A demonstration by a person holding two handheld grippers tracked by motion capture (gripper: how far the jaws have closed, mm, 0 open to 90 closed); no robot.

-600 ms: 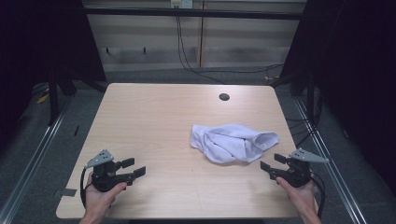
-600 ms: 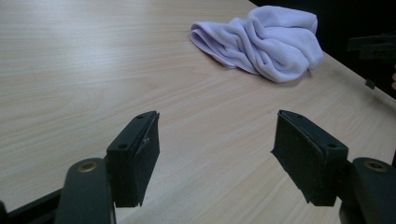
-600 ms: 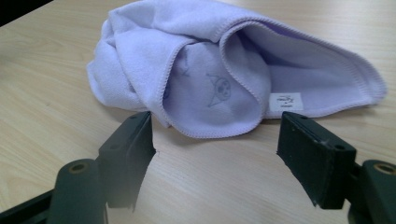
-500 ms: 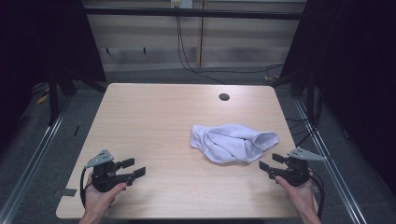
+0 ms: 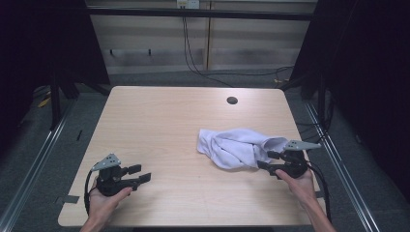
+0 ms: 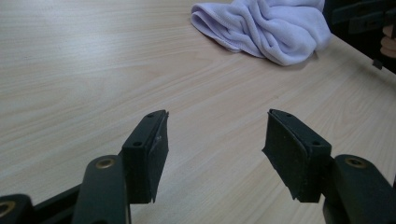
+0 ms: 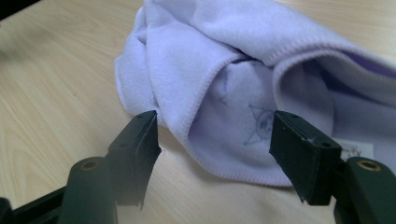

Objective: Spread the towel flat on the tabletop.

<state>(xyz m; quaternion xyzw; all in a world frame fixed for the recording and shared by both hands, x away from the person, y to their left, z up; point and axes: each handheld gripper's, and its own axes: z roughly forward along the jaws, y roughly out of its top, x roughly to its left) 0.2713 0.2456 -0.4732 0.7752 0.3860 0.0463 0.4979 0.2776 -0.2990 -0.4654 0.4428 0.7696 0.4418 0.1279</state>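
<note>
A crumpled pale lilac towel [image 5: 237, 147] lies on the right half of the wooden table [image 5: 169, 125]. My right gripper [image 5: 266, 160] sits at the towel's near right end, open, its jaws low over the table and just short of the cloth. In the right gripper view the towel [image 7: 243, 70] bulges close ahead of the open right gripper [image 7: 215, 135], with a stitched hem and a small label showing. My left gripper [image 5: 139, 173] rests near the front left of the table, open and holding nothing. The left gripper view has the open left gripper [image 6: 215, 135] over bare wood, with the towel [image 6: 266, 28] far off.
A round cable hole [image 5: 232, 100] sits near the table's back edge. Metal rails run along the floor on both sides [image 5: 34, 164]. Cables hang down the wall behind [image 5: 193, 53]. Bare wood stretches between the two grippers.
My right gripper has slid a little forward and left, up to the towel's edge. The left gripper and the towel have stayed where they were.
</note>
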